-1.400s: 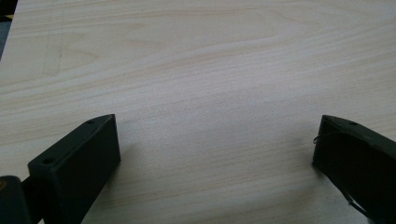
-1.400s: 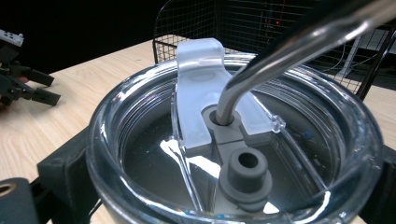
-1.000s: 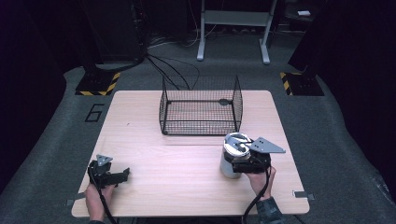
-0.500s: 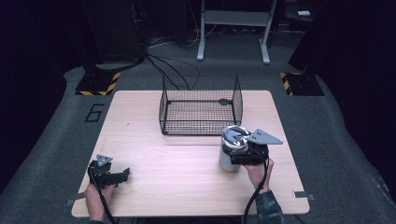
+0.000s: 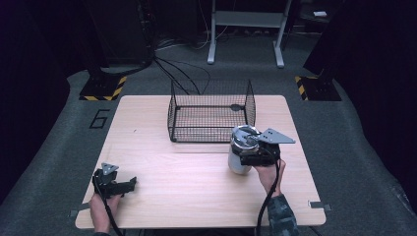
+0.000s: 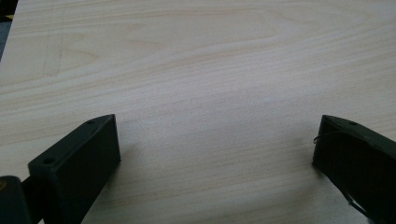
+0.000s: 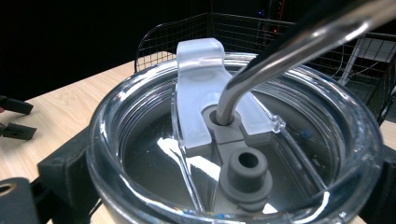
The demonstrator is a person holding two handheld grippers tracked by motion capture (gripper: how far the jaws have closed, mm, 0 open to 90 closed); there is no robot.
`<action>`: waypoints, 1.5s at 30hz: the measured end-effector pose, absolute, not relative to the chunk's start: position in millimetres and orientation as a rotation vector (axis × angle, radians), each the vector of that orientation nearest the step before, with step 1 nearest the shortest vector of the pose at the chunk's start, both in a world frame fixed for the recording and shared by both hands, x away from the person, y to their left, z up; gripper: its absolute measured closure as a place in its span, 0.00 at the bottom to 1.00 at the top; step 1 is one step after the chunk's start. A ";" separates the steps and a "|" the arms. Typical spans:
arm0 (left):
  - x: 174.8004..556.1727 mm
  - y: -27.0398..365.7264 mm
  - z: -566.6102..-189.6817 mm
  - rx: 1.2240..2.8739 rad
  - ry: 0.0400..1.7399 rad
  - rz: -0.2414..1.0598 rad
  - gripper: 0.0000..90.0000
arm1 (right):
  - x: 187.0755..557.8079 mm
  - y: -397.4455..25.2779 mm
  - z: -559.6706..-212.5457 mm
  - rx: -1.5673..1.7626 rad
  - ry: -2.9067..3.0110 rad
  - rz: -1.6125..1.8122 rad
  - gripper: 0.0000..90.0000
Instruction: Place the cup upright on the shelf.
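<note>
One steel tumbler (image 5: 241, 156) upright on the table (image 5: 196, 196), just in front of one wire basket (image 5: 211, 117), right gripper (image 5: 253, 153) clamped around its top (clear lid, one metal straw (image 7: 289, 46)), left gripper (image 5: 129, 184) spread, low over bare wood.

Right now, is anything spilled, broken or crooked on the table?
Nothing stands out. The tumbler is upright in the right gripper, with its clear lid on and its metal straw in place. The wire basket stands square on the table, with no spill showing.
</note>
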State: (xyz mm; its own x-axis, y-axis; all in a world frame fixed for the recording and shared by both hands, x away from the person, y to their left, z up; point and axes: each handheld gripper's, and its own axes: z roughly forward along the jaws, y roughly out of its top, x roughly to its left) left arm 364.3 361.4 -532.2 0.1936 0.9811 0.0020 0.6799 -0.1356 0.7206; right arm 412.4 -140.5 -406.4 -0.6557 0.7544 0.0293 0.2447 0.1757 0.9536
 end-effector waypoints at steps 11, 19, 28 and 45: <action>364.3 361.5 -532.1 1.888 1.548 0.661 0.00 | 420.6 -133.9 -394.7 0.916 2.020 1.484 0.04; 364.3 361.5 -532.1 1.887 1.548 0.661 0.00 | 425.4 -129.8 -387.7 0.910 2.036 1.481 0.04; 364.4 361.5 -532.2 1.885 1.548 0.660 0.00 | 432.7 -125.1 -375.5 0.892 2.055 1.481 0.04; 364.4 361.5 -532.2 1.885 1.549 0.660 0.00 | 453.1 -121.3 -341.0 0.874 2.077 1.492 0.04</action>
State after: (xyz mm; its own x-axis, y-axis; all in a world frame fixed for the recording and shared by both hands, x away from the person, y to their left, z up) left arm 364.4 361.5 -532.2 0.1933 0.9811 0.0009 0.6800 -0.1346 0.7207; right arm 453.1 -121.3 -341.0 -0.7062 0.7078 0.0135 0.2388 0.2202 0.9458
